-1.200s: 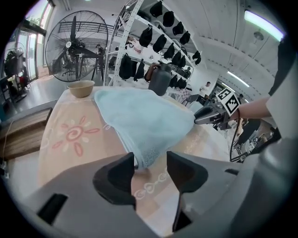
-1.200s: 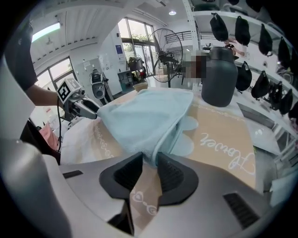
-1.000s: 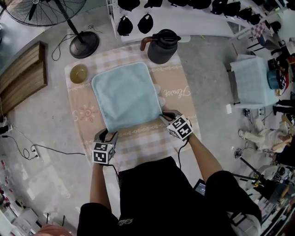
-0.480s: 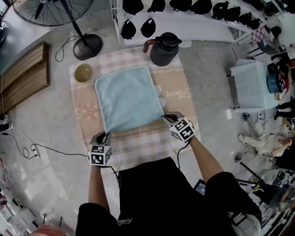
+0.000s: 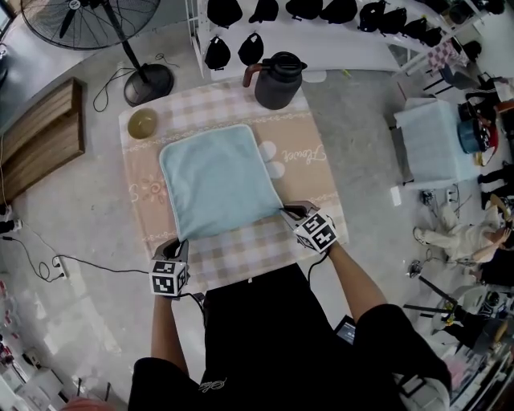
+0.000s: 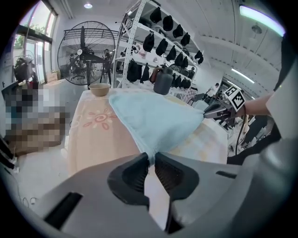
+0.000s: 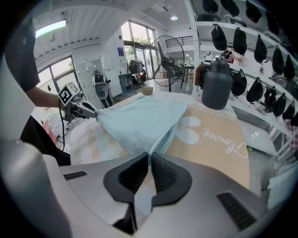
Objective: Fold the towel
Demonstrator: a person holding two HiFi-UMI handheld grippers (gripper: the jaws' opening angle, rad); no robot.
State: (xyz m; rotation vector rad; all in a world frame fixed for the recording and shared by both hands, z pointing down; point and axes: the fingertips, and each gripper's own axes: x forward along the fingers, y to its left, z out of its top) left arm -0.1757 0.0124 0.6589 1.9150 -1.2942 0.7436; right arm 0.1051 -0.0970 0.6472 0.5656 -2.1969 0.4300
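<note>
Person: stands at the 6 o'clock side of the worktop (image 5: 321, 241) in a black top (image 5: 257, 337), with a gripper in each hand.
Left gripper (image 5: 178, 241): at 7 o'clock from the middle of the towel. Its jaws have just been closing, and now they pinch the near left corner of the towel with only a thin gap between them.
Right gripper (image 5: 287, 210): at 5 o'clock from the middle of the towel. Its jaws have also just been closing. They are nearly together and nip the near right corner, and a bit of towel pokes through behind the pads.
Towel (image 5: 217, 178): light blue and soft, spread out in one layer in the middle of the worktop. Its near edge runs from one gripper to the other, and both near corners rise a little into the jaws. The far part lies flat.
Cloth (image 5: 309, 189): covers the worktop under the towel – peach in the middle with checks round it, a flower drawing at 9 o'clock and curly writing at 3 o'clock.
Bowl (image 5: 143, 123): small and tan, on the cloth at 11 o'clock from the towel, apart from it.
Jug (image 5: 277, 80): dark grey with a lid and a brown handle – it stands at the far edge, at 1 o'clock from the towel.
Rack (image 5: 337, 44): white, beyond the jug, with dark caps on it.
Fan (image 5: 88, 20): big, on a round base on the floor at 11 o'clock, far off.
</note>
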